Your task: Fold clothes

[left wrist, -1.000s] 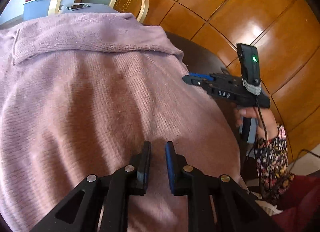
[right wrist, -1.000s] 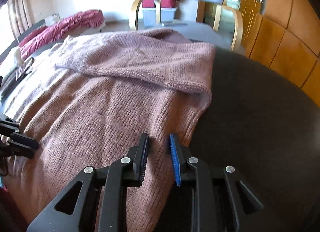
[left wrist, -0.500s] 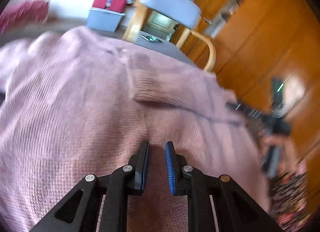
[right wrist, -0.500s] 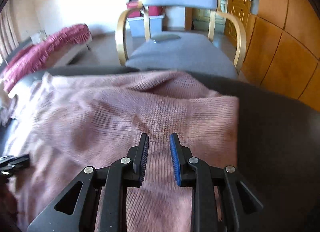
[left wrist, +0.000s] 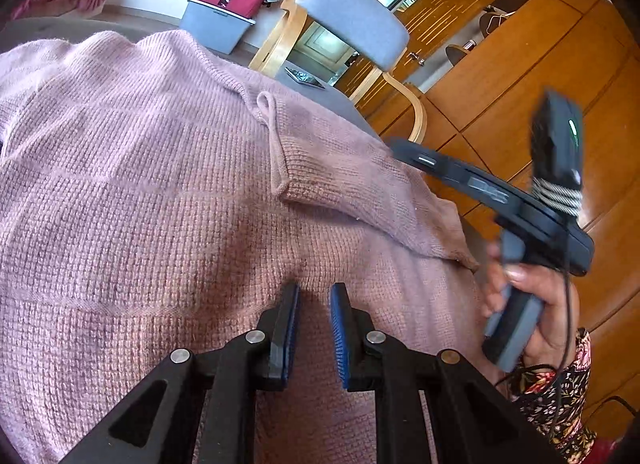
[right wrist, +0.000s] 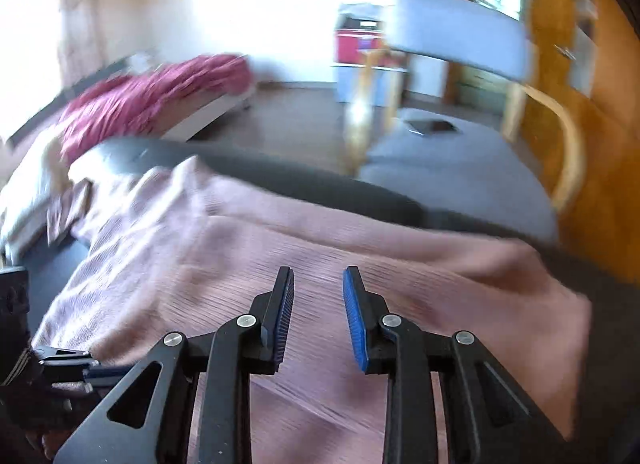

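Note:
A pink knit sweater lies spread over a dark round table. One sleeve is folded across its body, and the cuff points at the middle. My left gripper hovers low over the sweater's body, open by a narrow gap with nothing between its pads. In the blurred right wrist view, my right gripper hangs over the sweater near the far edge. Its jaws are opening, with only knit below. A hand holds that gripper at the table's right side.
A grey chair with wooden arms stands just beyond the table, with a phone on its seat. Wooden wardrobe doors fill the right. A grey box with red bags sits by the wall, and red bedding lies at the far left.
My right gripper moved from the sweater's near right edge toward its far edge by the chair, and its jaws widened. My left gripper moved over the sweater and rolled; its gap is unchanged.

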`<state>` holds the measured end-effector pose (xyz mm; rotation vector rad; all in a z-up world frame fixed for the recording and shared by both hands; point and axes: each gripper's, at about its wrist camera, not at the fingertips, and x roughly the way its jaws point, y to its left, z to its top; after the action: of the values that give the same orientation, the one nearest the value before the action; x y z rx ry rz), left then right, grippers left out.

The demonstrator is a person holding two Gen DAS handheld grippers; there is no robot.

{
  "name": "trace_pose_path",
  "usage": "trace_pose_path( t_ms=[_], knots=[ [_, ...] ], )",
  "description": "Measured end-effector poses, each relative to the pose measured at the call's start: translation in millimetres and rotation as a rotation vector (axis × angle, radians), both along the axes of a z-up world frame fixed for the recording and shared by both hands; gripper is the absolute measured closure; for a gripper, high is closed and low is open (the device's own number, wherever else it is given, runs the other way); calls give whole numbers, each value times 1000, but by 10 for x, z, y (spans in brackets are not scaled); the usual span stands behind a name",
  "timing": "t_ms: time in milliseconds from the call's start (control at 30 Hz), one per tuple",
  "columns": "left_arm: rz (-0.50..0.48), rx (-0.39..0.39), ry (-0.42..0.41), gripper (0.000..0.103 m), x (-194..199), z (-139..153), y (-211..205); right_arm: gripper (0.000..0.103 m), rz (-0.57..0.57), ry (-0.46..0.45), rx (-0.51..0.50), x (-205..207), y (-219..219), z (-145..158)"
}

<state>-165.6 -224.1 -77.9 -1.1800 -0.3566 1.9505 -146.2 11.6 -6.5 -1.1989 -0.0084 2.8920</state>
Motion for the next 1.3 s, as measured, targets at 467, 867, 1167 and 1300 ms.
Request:
trace_pose_path(
  t_ms=[467,867,1167,1300],
  knots=[
    [198,-5,66,88,-160,265,-493,75,64,-17,-179,-408,-109,-348],
    [535,-411,237,87,-1062,326,-1808,45,132,-19,-164,-475,-231,-334],
    [484,-527,259,86,-1066,127,-2149,44,134,-18,-171,-449,-202,-351],
    [422,-541,263,86,-1043,116,-2008,44,134,-17,-173,-443,-203,-350]
  ],
)
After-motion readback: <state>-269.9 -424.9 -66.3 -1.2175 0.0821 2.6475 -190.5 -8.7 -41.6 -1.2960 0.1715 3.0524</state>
